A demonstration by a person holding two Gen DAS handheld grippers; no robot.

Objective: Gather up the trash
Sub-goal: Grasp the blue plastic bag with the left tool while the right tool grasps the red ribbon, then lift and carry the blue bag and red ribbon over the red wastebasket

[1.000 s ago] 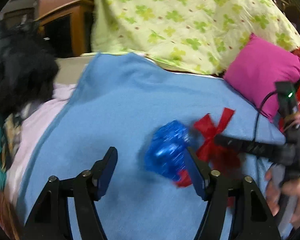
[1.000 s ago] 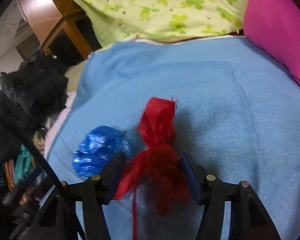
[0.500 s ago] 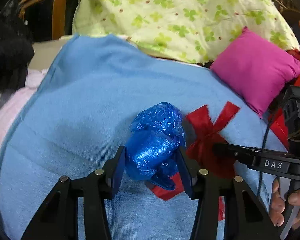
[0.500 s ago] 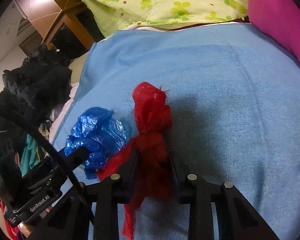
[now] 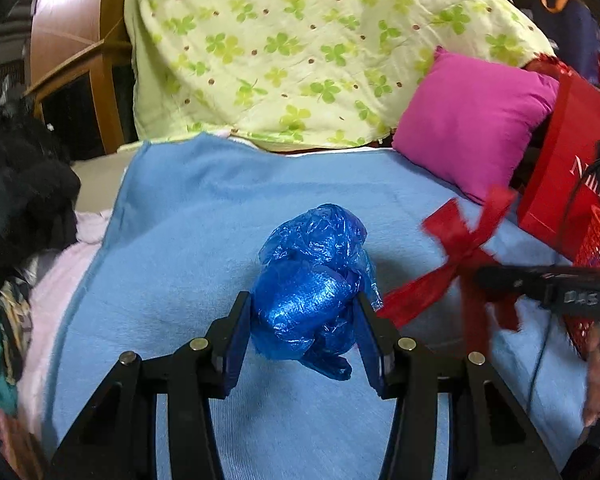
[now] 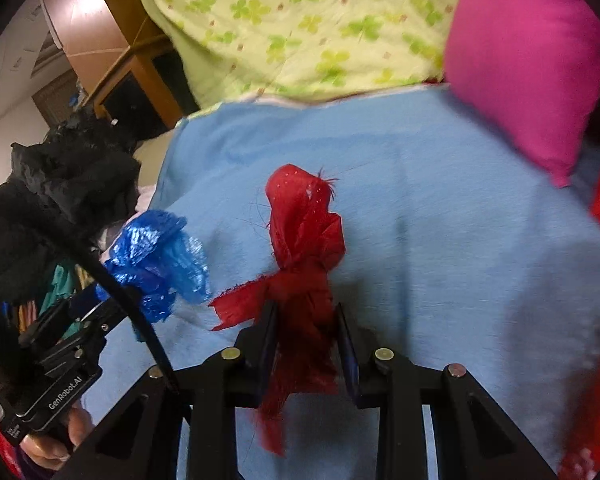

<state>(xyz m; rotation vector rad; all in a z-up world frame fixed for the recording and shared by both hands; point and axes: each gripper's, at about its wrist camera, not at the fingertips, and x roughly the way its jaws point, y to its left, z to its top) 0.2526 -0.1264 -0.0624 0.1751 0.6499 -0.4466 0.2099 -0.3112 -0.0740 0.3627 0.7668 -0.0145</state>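
Note:
My left gripper (image 5: 304, 316) is shut on a crumpled blue plastic bag (image 5: 312, 276) and holds it just above the light blue blanket (image 5: 204, 208). The bag also shows in the right wrist view (image 6: 156, 256), with the left gripper (image 6: 100, 308) under it. My right gripper (image 6: 306, 320) is shut on a frayed red ribbon bow (image 6: 304, 240) and holds it off the blanket (image 6: 440, 220). The bow also shows at the right of the left wrist view (image 5: 464, 244), beside the right gripper's fingers (image 5: 520, 280).
A pink cushion (image 5: 472, 128) and a green clover-print quilt (image 5: 300, 48) lie at the back. A red paper bag (image 5: 568, 168) and a red mesh basket (image 5: 596, 256) stand at the right. Dark clothes (image 5: 20, 184) are piled at the left.
Both grippers closed on their items, the left on the blue bag and the right on the red bow, and have lifted them off the blanket. The bow moved away to the right.

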